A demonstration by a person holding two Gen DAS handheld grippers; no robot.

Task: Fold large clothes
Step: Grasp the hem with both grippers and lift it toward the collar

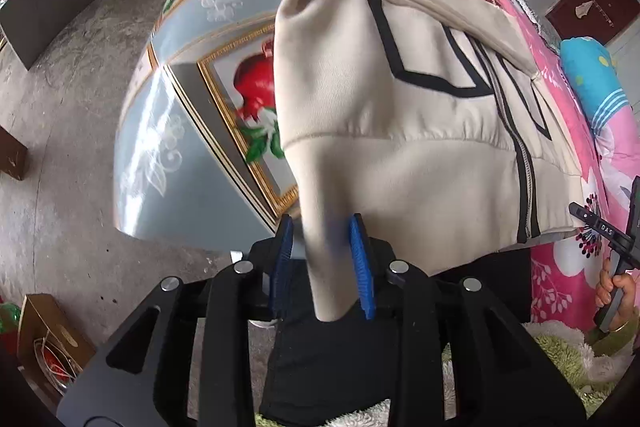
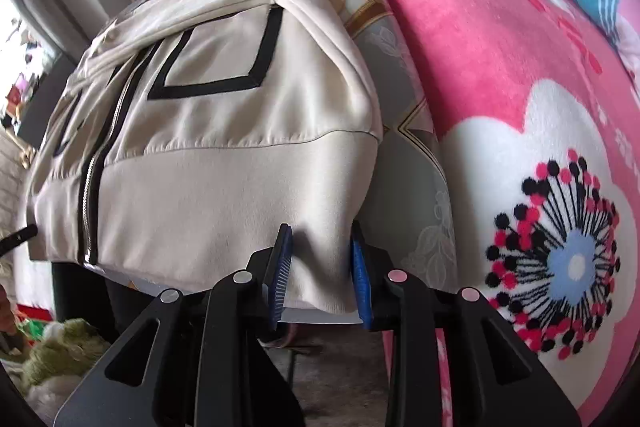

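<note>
Done: jacket point(image 1: 420, 115) spread zip-up on the surface point(image 1: 192, 131), sleeves laid across its chest.
Left to do: by my reading, fold the hem up.
Left hand-held gripper point(image 1: 324, 263): clamped on hem corner.
Right hand-held gripper point(image 2: 322, 271): clamped on the opposite hem corner.
Count: one jacket, two hand-held grippers, one pink blanket point(image 2: 500, 67).

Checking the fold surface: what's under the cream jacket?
The cream jacket lies on a grey-blue printed tablecloth, pink floral blanket alongside. Both grippers pinch its hem corners. Beneath its middle is hidden.
</note>
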